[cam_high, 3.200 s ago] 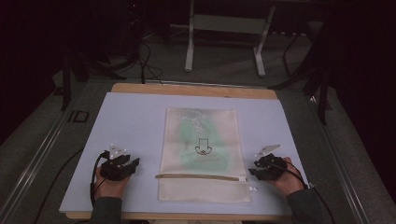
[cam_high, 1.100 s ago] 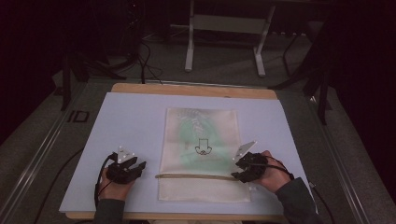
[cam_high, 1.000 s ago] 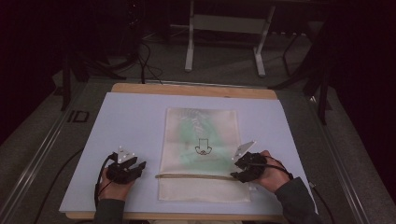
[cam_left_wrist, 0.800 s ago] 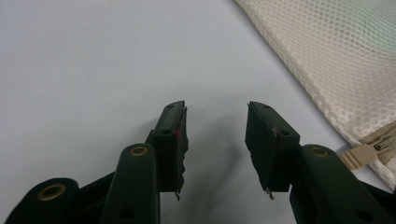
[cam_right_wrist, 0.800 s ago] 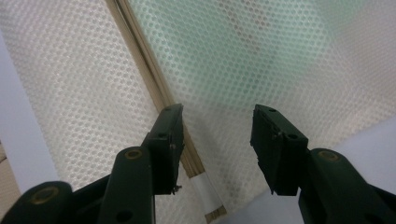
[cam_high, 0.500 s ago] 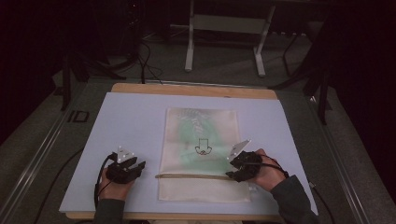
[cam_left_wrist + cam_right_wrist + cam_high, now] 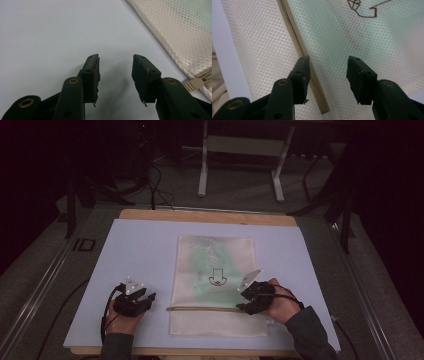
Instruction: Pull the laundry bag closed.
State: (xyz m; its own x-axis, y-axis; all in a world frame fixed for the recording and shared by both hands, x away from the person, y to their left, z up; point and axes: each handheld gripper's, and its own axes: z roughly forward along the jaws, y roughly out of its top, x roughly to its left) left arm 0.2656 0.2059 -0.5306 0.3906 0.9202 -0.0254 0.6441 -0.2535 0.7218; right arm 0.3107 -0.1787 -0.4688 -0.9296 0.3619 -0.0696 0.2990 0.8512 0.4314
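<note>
The mesh bag (image 7: 216, 285) is lying flat at the centre of the pale sheet (image 7: 145, 250) covering the bench (image 7: 205, 216), a beige zipper band (image 7: 200, 308) crossing its near end. Its honeycomb weave is showing green contents and a brown outline drawing (image 7: 362, 8). The right claw (image 7: 246, 299) has moved inward from the bag's right edge and is now hovering over the zipper band, jaws apart. The left claw (image 7: 145, 298) is staying on the sheet beside the bag, jaws apart, near the zipper pull (image 7: 197, 83).

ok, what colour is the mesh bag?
Cream mesh bag, honeycomb weave, with something pale green showing through; clearest in the right gripper view.
</note>
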